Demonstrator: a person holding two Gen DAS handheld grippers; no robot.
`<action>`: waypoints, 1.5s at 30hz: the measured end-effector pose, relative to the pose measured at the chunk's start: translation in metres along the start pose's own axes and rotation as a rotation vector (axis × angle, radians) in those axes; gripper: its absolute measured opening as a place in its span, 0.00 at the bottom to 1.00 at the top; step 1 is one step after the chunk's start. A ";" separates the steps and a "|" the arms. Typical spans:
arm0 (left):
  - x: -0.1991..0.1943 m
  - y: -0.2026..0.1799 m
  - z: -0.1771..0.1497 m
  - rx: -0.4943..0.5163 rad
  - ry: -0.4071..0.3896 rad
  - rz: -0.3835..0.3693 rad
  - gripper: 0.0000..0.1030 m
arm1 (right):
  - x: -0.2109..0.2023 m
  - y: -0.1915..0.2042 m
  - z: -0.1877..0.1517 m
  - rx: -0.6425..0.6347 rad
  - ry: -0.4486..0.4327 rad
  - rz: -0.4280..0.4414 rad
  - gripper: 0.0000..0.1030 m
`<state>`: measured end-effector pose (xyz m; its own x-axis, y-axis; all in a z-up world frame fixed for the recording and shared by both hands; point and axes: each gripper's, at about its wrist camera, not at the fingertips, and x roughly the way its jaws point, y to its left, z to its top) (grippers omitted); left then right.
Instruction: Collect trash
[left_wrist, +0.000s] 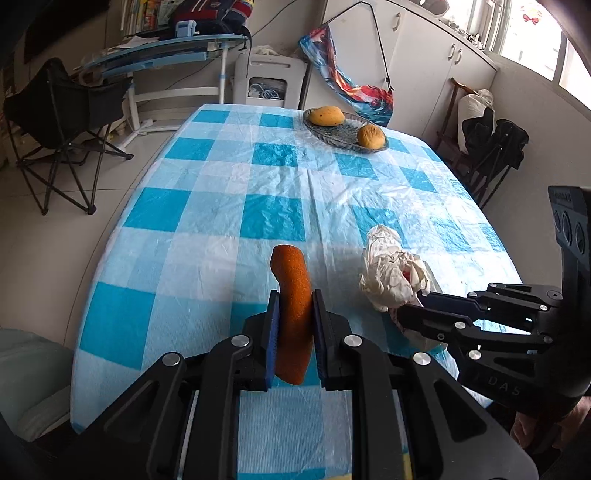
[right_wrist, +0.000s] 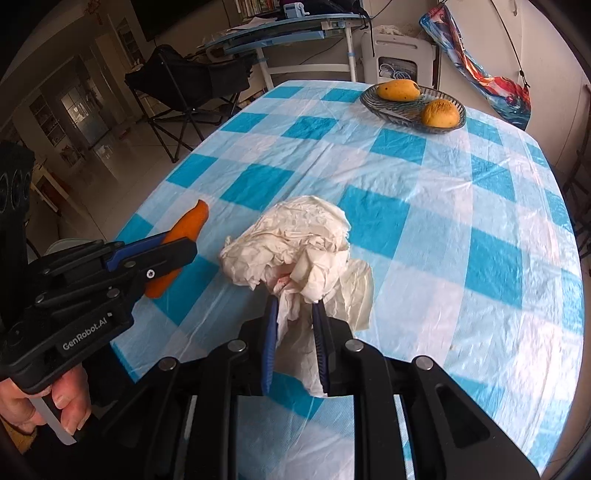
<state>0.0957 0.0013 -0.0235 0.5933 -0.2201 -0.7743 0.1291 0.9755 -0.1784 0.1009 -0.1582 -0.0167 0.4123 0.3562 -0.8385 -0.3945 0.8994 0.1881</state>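
Peel (left_wrist: 291, 314), orange, stiff and light, is clamped mid-length in the left gripper (left_wrist: 294, 295) above the table (left_wrist: 207, 206); soft crumpled paper (right_wrist: 295, 243) is pinched at its lower folds by the right gripper (right_wrist: 295, 306).

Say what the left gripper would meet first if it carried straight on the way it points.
Probably the tablecloth: the left gripper, shut on the orange peel, aims down at bare checks ahead, though depth is hard to judge. The fruit dish lies farther off to the right.
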 end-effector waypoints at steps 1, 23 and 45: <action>-0.002 0.001 -0.004 -0.004 0.008 -0.013 0.20 | -0.004 0.003 -0.006 0.000 -0.007 -0.012 0.23; -0.058 0.037 -0.042 -0.195 -0.146 0.040 0.73 | -0.054 0.025 -0.042 0.051 -0.235 -0.046 0.70; -0.034 0.028 -0.032 -0.211 -0.103 0.036 0.75 | -0.028 -0.002 -0.026 0.210 -0.228 -0.016 0.73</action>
<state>0.0540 0.0365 -0.0213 0.6739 -0.1732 -0.7182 -0.0556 0.9575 -0.2831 0.0691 -0.1765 -0.0073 0.6002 0.3675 -0.7104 -0.2178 0.9297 0.2970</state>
